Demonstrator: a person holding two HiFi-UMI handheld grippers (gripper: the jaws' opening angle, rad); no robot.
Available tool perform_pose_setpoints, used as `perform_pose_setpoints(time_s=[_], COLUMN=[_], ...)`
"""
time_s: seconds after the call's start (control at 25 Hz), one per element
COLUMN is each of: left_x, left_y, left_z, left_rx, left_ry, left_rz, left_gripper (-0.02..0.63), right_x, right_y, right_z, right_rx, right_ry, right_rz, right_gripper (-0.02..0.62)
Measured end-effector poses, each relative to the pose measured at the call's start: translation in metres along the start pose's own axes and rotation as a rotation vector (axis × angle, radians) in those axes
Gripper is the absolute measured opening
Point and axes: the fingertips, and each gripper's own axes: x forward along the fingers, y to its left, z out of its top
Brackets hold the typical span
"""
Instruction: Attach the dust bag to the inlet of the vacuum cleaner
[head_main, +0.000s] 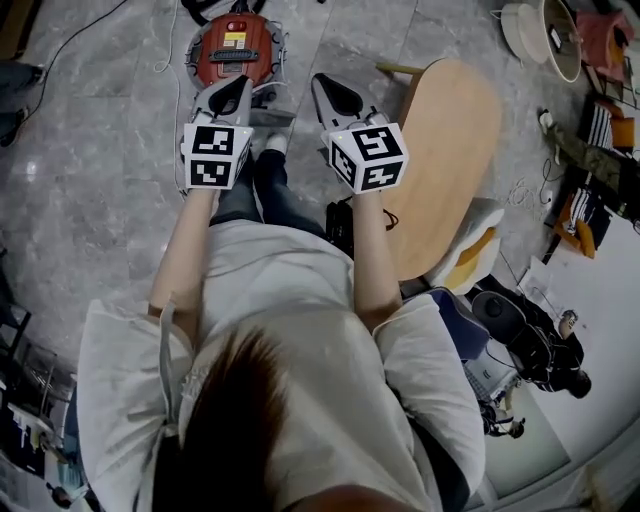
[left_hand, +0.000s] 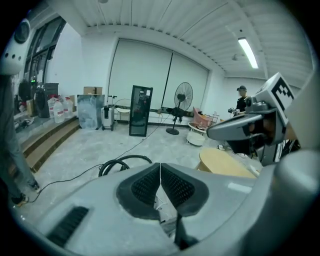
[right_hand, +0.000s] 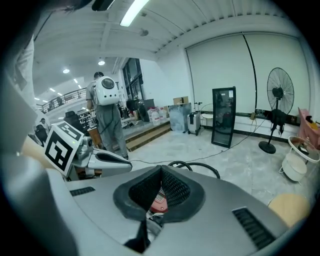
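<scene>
Both grippers empty, held up over your lap, vacuum on the floor ahead.

Your left gripper (head_main: 233, 97) has its jaws pressed together with nothing between them, and your right gripper (head_main: 334, 94) is the same: pads touching, empty. The red vacuum cleaner (head_main: 237, 44) sits on the floor just beyond both tips, with the wooden table (head_main: 446, 150) off to your right. No dust bag shows in any view, so you can't tell whether it is inside the body or out of frame, and the inlet can't be made out either. Expect the bag to be light and floppy and easy to tear or crush. Likely its only stiff part is the collar around the hole, so pinch there and not the soft body. The vacuum looks heavy enough to stay put while you push.
</scene>
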Motion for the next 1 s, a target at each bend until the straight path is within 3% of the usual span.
perform_pose_setpoints(time_s=[0.28,0.64,1.0], left_x=[-0.040,-0.092,-0.130], left_y=[-0.004,-0.023,-0.041], left_z=[0.057,0.126,0.152], left_rx=[-0.019,0.047,0.120], left_ry=[-0.120,-0.284,-0.367], left_rz=[0.003,-0.036,-0.070], left_gripper=[0.018,0.018,0.018], right_x=[-0.037,-0.083,-0.118], right_y=[0.025,0.045,0.054], right_z=[0.047,0.090,0.112], right_rx=[-0.045,-0.085,-0.057], right_ry=[-0.067,-0.151,-0.255], right_rz=[0.013,0.014,0.014], right_gripper=[0.002,0.002,0.002])
